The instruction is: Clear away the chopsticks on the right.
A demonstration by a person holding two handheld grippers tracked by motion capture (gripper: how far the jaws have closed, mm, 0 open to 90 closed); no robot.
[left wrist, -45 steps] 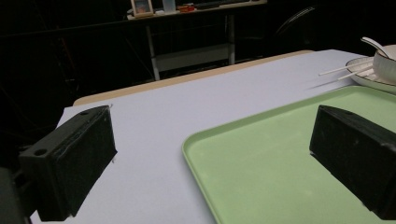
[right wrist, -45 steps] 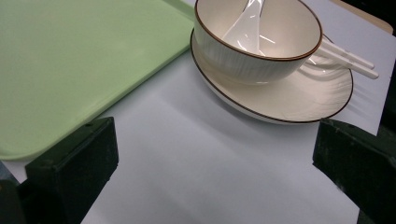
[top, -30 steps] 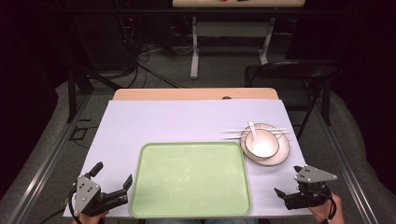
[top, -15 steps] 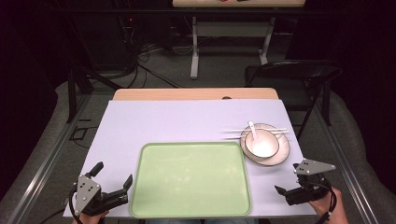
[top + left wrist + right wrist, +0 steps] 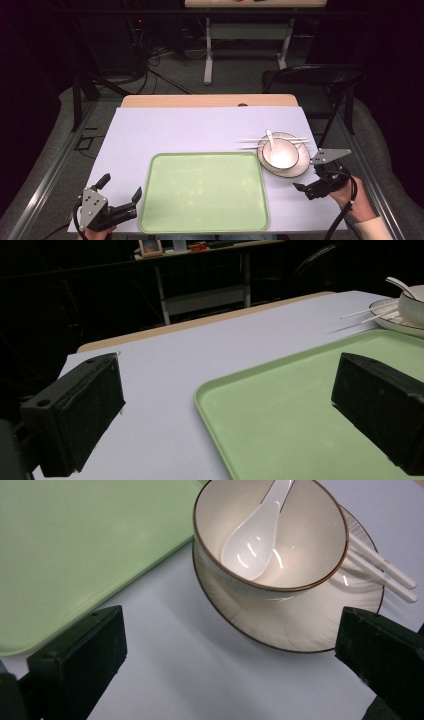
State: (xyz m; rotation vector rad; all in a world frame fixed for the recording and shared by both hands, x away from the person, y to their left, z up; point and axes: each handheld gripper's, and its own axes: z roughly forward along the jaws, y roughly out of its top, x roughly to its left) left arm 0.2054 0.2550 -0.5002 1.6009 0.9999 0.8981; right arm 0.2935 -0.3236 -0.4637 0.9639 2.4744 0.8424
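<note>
A pale green tray [image 5: 205, 192] lies empty at the table's near middle. To its right a white bowl [image 5: 281, 154] holding a white spoon [image 5: 252, 540] stands on a white plate [image 5: 300, 625], with white chopsticks [image 5: 250, 141] laid across the plate's far rim. My right gripper [image 5: 309, 179] is open just short of the plate, its jaws framing the bowl and plate in the right gripper view, touching nothing. Open as well, my left gripper [image 5: 120, 187] rests at the tray's near left corner, one jaw over the tray [image 5: 300, 410] and the other over the table cover.
A pale lilac cover [image 5: 200, 130] spreads over the wooden table [image 5: 210, 101]. A dark chair [image 5: 310, 80] stands beyond the far right corner. Another table's legs [image 5: 207, 50] and cables are on the floor farther back.
My right gripper has moved forward toward the plate and bowl. The left gripper has stayed where it was.
</note>
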